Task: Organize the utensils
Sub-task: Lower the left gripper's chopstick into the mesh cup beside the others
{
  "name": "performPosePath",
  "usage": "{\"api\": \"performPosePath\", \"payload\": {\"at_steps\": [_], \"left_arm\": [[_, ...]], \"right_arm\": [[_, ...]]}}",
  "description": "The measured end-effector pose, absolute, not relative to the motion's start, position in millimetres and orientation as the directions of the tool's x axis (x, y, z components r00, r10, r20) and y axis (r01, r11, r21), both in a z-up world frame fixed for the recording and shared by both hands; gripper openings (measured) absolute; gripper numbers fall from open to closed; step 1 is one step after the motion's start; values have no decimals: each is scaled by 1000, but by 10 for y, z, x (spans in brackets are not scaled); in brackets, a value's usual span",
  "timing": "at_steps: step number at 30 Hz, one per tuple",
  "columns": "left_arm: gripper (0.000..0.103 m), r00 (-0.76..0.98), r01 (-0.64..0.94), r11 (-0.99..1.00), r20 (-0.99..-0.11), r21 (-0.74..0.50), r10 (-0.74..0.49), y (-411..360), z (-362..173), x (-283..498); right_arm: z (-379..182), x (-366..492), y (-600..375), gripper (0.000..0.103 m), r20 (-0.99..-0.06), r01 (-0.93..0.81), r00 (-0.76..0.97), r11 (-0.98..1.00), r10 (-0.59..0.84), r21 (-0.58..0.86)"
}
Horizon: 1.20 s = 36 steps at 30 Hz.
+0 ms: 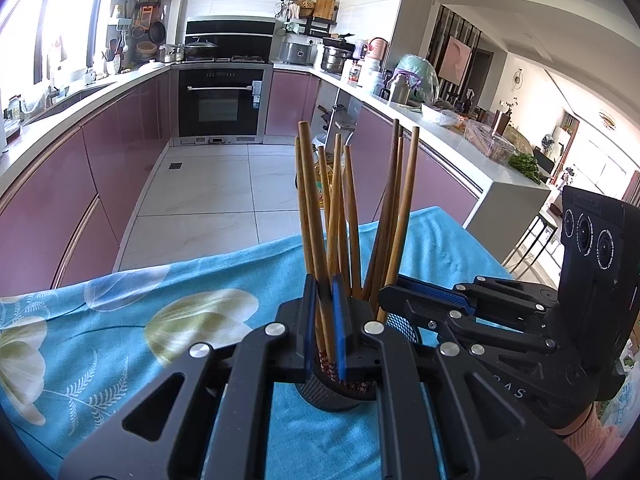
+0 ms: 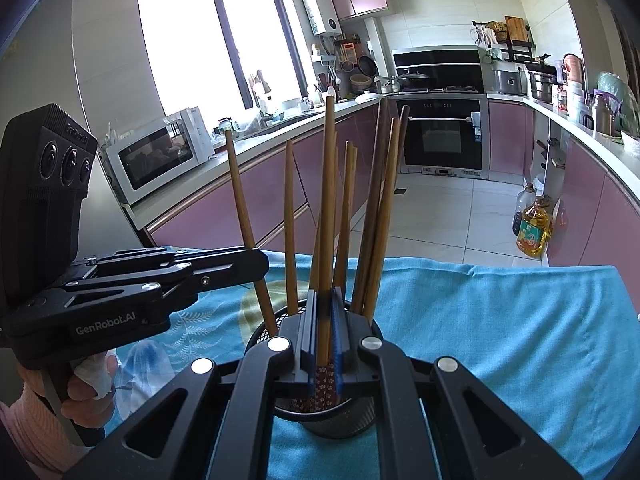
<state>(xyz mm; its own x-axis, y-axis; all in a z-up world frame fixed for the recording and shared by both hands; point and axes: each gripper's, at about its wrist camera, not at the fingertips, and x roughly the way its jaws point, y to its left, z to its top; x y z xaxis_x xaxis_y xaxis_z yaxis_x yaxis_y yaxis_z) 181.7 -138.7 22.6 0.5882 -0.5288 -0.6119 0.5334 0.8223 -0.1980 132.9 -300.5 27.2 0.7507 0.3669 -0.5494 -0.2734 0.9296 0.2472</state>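
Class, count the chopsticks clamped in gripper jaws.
2. The first chopstick is in the left gripper, the second chopstick in the right gripper; both stand in the mesh holder. Fingers may hide another.

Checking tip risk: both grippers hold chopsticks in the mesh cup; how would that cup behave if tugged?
The mesh cup looks light and narrow, so probably tippy. Tall chopsticks lean outward, likely levering it. The cloth beneath may slide or bunch.
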Motion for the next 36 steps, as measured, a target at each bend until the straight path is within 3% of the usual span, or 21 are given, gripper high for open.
{"api": "performPosePath", "payload": {"at_steps": [36], "left_arm": [[8, 590, 529, 827, -617, -192, -520, -1497, 199, 1864]], "right_arm": [[271, 1370, -3048, 6, -555, -269, 748, 931, 364, 247]]}}
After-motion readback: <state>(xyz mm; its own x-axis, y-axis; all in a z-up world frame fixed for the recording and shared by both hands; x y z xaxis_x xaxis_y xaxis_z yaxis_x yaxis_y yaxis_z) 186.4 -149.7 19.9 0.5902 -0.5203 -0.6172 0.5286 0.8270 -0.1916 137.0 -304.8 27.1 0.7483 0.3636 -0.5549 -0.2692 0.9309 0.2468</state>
